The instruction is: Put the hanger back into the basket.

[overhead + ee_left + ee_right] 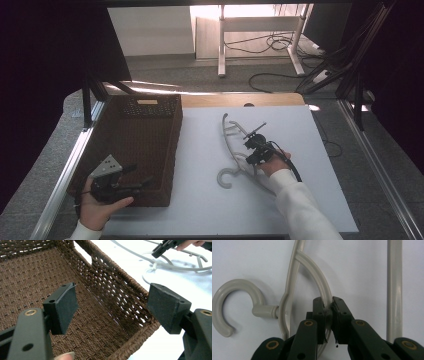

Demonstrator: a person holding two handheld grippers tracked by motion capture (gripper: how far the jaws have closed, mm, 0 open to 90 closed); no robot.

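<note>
1. Nearest the camera, the left gripper [131, 176] hovered at seven o'clock on the white table [300, 200], jaws spread wide and empty over the near end of the dark brown woven wicker basket [150, 145].
2. The right gripper [329, 307] was clamped shut on an inner curved bar of the pale grey plastic clothes hanger [235, 150].
3. The hanger lay flat on the table at about three o'clock from the basket, hook [229, 305] pointing toward the person.
4. The grasp looked done; lifting the hanger and carrying it to the empty basket, probably its destination, remained.
</note>
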